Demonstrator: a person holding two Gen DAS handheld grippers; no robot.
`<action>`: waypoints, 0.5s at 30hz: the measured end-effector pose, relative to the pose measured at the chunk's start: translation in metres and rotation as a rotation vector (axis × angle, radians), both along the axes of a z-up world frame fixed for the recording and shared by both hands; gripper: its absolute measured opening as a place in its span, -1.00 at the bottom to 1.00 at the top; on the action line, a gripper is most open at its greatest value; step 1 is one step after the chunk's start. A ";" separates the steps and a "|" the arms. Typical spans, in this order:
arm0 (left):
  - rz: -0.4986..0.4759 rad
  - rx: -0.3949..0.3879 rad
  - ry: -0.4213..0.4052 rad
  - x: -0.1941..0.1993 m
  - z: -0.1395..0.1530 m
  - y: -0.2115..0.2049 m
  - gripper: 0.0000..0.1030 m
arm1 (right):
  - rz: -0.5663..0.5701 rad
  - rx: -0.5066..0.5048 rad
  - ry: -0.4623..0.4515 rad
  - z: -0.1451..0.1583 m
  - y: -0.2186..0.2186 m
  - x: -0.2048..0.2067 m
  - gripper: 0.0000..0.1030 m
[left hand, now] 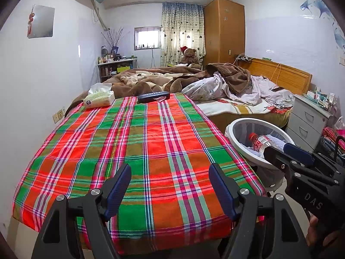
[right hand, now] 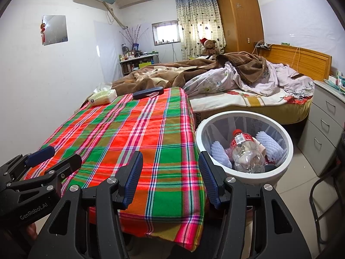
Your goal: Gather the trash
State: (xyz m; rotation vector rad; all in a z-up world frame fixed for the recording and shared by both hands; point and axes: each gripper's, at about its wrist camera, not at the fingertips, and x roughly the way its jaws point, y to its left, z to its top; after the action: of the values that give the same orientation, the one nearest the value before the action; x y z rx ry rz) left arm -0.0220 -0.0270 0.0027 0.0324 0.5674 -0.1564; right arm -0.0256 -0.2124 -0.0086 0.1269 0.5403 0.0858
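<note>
Beside the table's right edge, I see the white bin (right hand: 243, 151) already holding a clear bottle (right hand: 245, 151) and white foam pieces, with its mouth just right of my right gripper (right hand: 170, 172). Both that one and my left gripper (left hand: 170, 187) have jaws spread and empty over the plaid cloth (left hand: 140, 146). Only a tissue box (left hand: 99, 98) and a dark case (left hand: 153, 96), lying crosswise, remain at the far end, nearer my left gripper.
</note>
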 end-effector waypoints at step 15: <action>-0.002 0.001 -0.001 0.000 0.000 -0.002 0.44 | 0.001 0.000 0.000 0.000 0.001 0.001 0.07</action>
State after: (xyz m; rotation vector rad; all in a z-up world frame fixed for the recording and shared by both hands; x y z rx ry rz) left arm -0.0218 -0.0291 0.0028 0.0339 0.5662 -0.1581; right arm -0.0245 -0.2116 -0.0085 0.1269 0.5406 0.0868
